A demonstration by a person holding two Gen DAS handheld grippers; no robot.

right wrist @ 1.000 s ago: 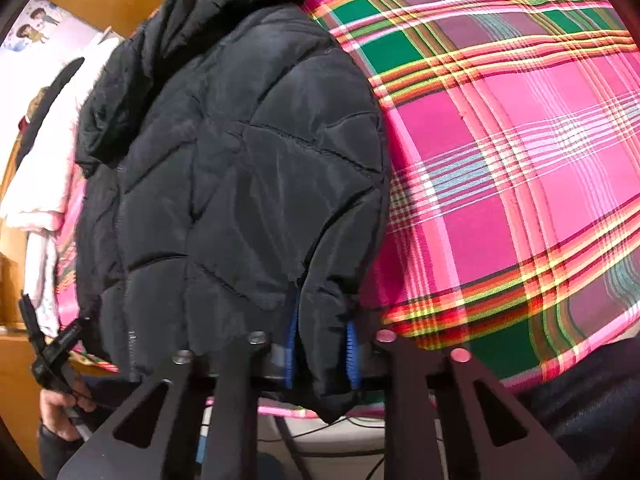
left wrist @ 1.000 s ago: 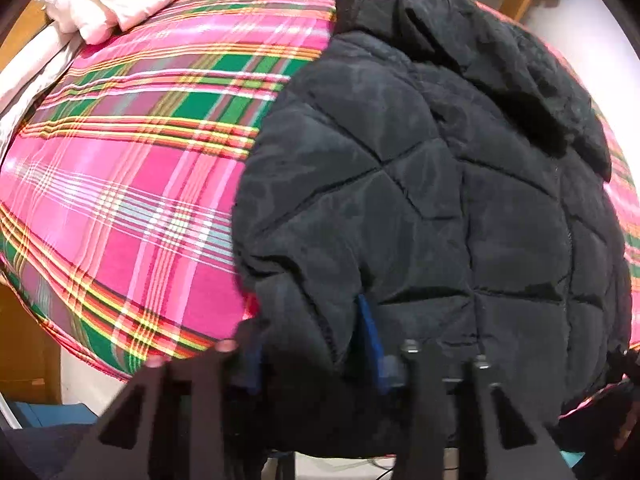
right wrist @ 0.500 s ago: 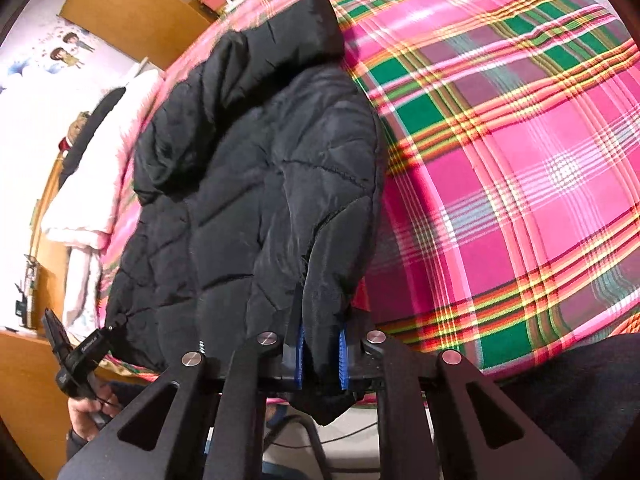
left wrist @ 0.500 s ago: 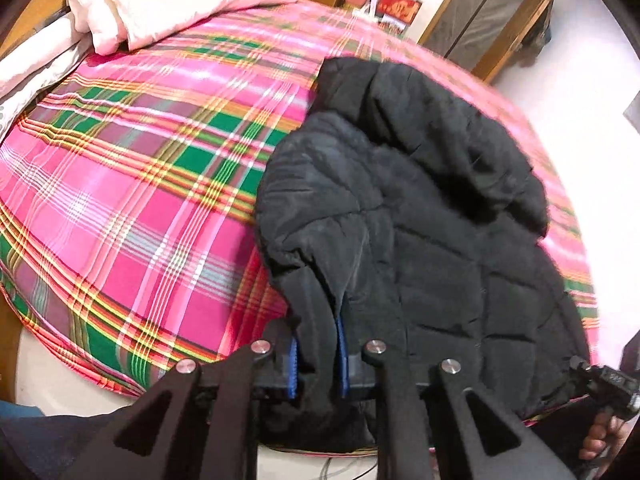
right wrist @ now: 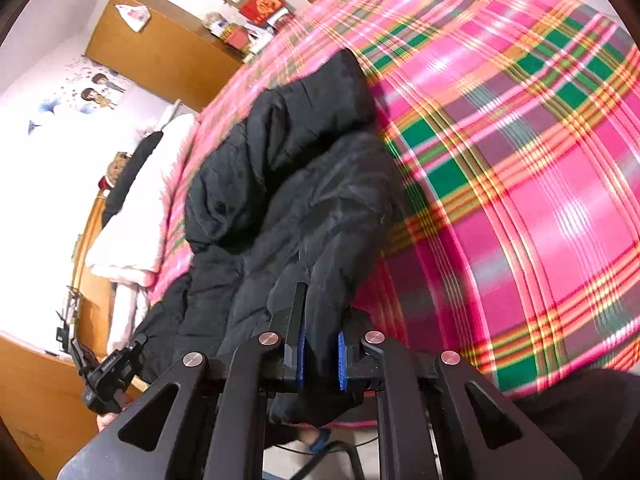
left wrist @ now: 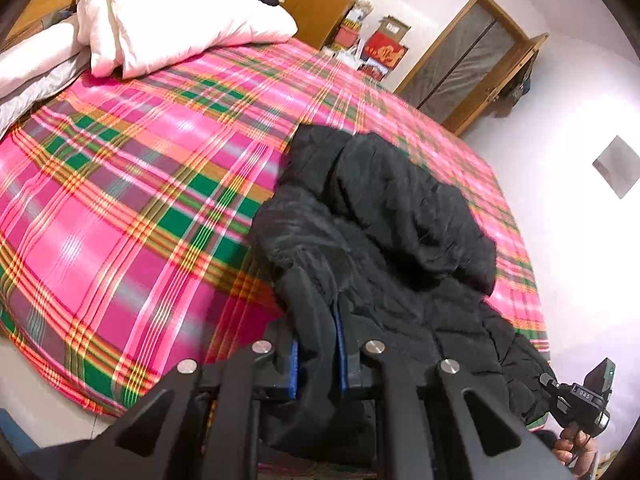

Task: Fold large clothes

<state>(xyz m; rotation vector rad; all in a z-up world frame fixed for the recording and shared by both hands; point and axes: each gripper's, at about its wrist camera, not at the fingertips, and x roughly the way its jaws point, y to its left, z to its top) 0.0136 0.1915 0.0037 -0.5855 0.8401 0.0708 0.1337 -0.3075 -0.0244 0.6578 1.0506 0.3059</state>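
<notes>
Now I have the left gripper [left wrist: 316, 354] and right gripper [right wrist: 320, 354] each clamped on the black jacket's [left wrist: 384, 240] near hem, raised off the plaid bedspread [left wrist: 140, 184] to fold it toward the hood.

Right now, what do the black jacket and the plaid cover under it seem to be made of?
Jacket: probably synthetic shell, nylon or polyester, over padding; it looks puffy, with stitched quilt lines and a faint sheen. Cover: woven cloth, maybe cotton or a blend; matte, with plaid lines that appear woven in, though blur hides the weave.
</notes>
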